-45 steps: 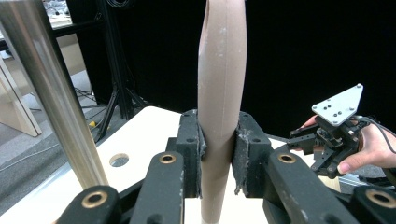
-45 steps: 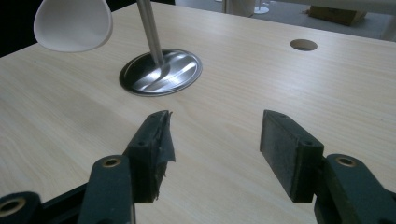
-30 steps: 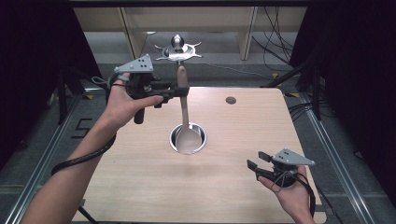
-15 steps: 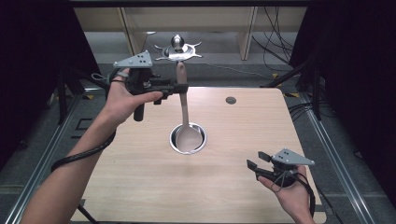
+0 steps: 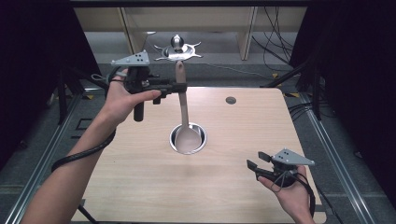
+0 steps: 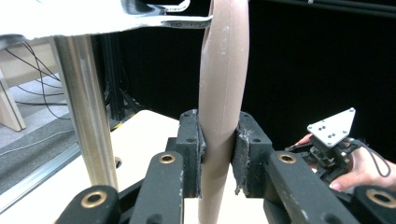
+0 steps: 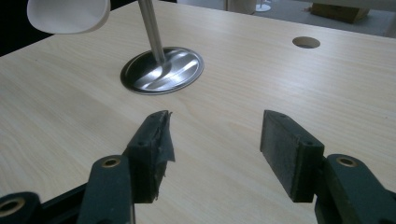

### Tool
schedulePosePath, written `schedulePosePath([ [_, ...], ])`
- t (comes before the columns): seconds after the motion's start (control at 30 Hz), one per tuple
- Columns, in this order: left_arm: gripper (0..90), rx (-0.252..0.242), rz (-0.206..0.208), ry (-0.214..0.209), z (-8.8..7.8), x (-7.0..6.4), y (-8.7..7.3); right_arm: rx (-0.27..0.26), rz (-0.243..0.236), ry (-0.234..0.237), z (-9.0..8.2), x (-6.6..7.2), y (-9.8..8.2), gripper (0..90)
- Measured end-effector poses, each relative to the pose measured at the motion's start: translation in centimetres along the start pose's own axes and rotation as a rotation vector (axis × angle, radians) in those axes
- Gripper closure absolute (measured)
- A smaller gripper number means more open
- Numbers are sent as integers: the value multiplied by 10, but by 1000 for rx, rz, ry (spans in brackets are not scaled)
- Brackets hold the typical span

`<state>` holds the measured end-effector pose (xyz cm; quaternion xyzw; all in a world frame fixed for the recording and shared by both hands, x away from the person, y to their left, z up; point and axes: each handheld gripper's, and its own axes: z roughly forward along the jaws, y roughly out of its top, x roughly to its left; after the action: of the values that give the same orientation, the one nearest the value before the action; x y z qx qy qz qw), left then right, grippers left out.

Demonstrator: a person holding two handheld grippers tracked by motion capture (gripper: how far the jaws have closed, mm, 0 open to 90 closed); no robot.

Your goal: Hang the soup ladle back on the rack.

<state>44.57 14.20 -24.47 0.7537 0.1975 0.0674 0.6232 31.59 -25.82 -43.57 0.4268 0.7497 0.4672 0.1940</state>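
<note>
Holding a beige spoon (image 5: 184,109) upright by its handle, we are clenching the left gripper (image 5: 180,87) on it, the two black fingers (image 6: 190,140) pressing on either side of the handle in the left gripper view. In the high view the spoon's rounded bowl is hanging low over a round metal dish (image 5: 175,140) set into the middle of the wooden surface (image 5: 140,186), and the handle's tip is rising above the gripper. We cannot tell whether the bowl of the spoon is touching the dish or just floating above it. Our left hand (image 5: 122,99) is wrapping the gripper's grip above the far left part of the surface.

Our right gripper (image 5: 254,164) is resting in our right hand (image 5: 289,193) near the front right corner of the surface, well apart from the dish. Its fingers (image 7: 152,149) are standing released, with bare wood showing between them in the right gripper view; the metal dish (image 7: 187,70) is lying farther off in front of them. A small round hole (image 5: 230,100) is sitting in the surface toward the far right.
</note>
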Motion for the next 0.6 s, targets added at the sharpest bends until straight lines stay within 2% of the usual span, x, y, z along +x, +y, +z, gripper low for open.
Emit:
schedulePosePath([
  [0.03,734,-6,-6,-3,0,0,-1,6,15,1,0,1,0,432],
  [0.13,732,-23,-27,-9,-1,1,-3,-7,2,2,0,0,0,432],
  [0.3,729,-51,-59,-14,-3,4,-8,-1,10,1,0,1,0,432],
  [0.37,727,-59,-68,-10,-3,6,-10,-5,-2,2,0,0,0,432],
  [0.43,725,-61,-74,0,-4,7,-11,2,13,1,0,1,-1,432],
  [0.6,716,-78,-94,12,-3,8,-14,3,4,-1,0,0,-1,432],
])
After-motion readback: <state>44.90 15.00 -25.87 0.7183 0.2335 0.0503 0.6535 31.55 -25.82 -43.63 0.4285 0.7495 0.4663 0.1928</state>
